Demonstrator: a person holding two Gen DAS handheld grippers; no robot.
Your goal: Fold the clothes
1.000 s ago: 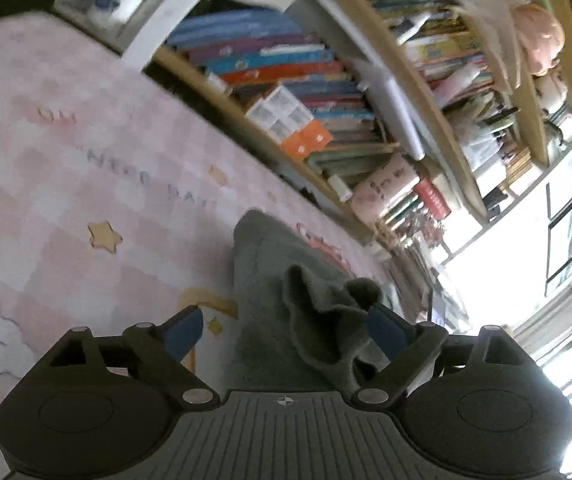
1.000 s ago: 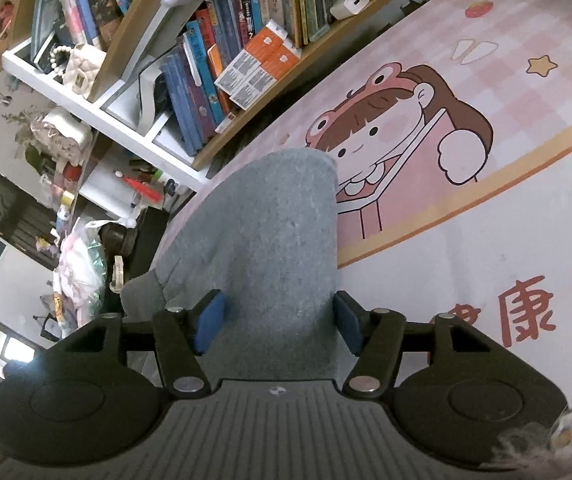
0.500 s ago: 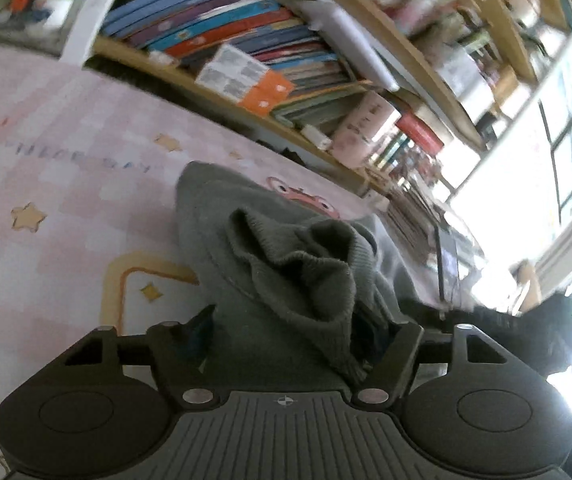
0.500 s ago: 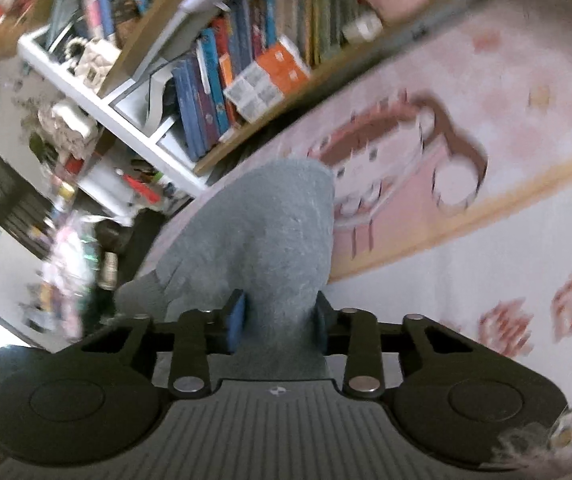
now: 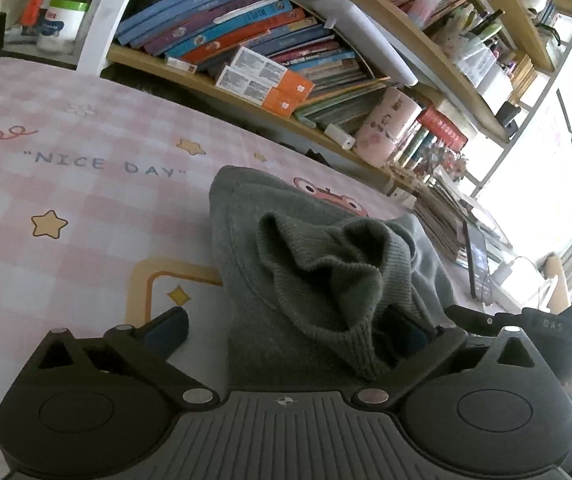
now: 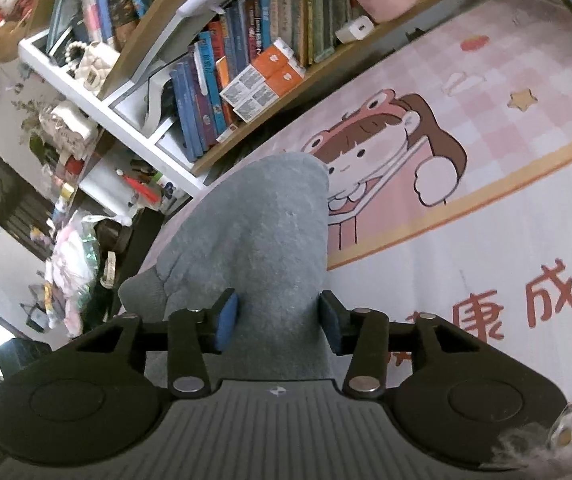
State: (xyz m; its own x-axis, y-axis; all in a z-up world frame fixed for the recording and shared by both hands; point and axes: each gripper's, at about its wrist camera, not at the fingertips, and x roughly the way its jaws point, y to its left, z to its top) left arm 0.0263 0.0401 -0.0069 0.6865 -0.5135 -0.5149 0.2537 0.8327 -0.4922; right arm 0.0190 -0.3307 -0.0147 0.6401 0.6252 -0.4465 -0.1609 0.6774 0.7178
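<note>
**Both grippers loose over the grey garment**

Found the left gripper (image 5: 286,332) spread as wide as seen anywhere here, jaws just opened further. Gripped nothing. Saw the garment (image 5: 246,280) lying between the fingers and running straight ahead of the tool, flat on the mat (image 5: 66,184). Noted a bunched ribbed cuff (image 5: 326,272) heaped on top of it, just ahead of the fingers and toward the right-hand one. Saw the left pad (image 5: 166,330) clear of the cloth, over bare mat just beside the garment's edge. Could make out little of the right pad, mostly hidden behind the cuff's hanging edge; could not tell whether it touched.

Found the right gripper (image 6: 278,322) about half open, jaws likewise just opened further after a tighter squeeze. Saw grey cloth filling the gap and stretching away ahead to a rounded end. Placed the left pad (image 6: 226,320) over the cloth and the right pad (image 6: 332,326) at its right edge. Saw no pinched fold between them, so judged the hold let go.

Noted a shelf (image 5: 206,80) of books (image 5: 226,28) well ahead of both tools, past the mat's far edge.
</note>
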